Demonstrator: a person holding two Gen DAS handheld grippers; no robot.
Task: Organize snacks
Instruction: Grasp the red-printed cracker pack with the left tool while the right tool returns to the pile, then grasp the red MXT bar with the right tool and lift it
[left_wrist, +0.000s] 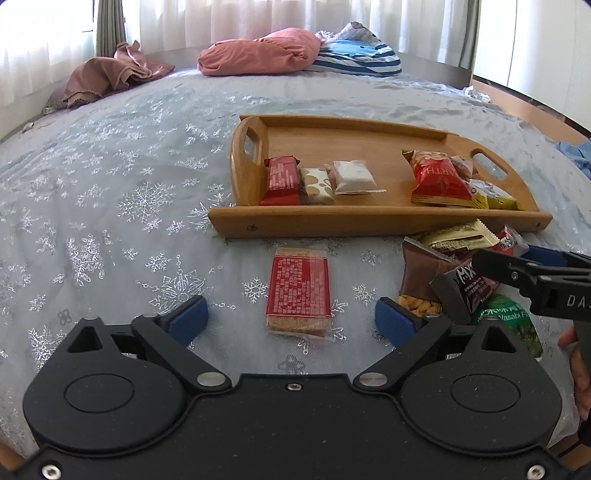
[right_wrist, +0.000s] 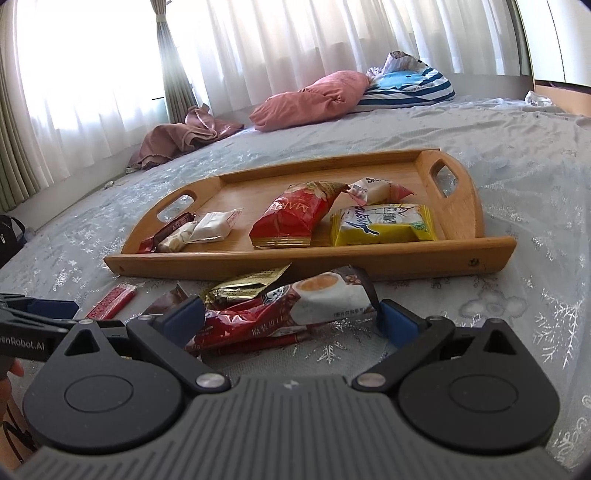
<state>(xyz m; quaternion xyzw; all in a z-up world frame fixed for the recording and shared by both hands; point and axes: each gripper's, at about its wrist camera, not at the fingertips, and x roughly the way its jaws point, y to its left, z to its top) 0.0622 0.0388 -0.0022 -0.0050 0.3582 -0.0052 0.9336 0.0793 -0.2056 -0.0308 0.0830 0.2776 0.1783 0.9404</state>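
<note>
Several loose packets (right_wrist: 280, 306) crowd the bed before the tray (right_wrist: 369, 264).

Light source: daylight comes through the white curtains (right_wrist: 92, 74) behind the wooden tray (left_wrist: 369, 221), seen from my right wrist; the fabric is blown out to plain white there.
Brightness: both my views are bright and evenly lit; the bedspread (left_wrist: 110, 184) reads pale blue-grey.
Shadows: soft ones only, a thin dark line under the tray's near rail and under the packets beside it.
Glare: sheen on the foil packets in front of the tray and on the silver snowflake print.
Distortion: strong fisheye; the tray's rails bow, dark corners frame each view.
Focus: tray and packets are sharp; my own fingers (left_wrist: 188, 317) nearest the lens look slightly soft.
</note>
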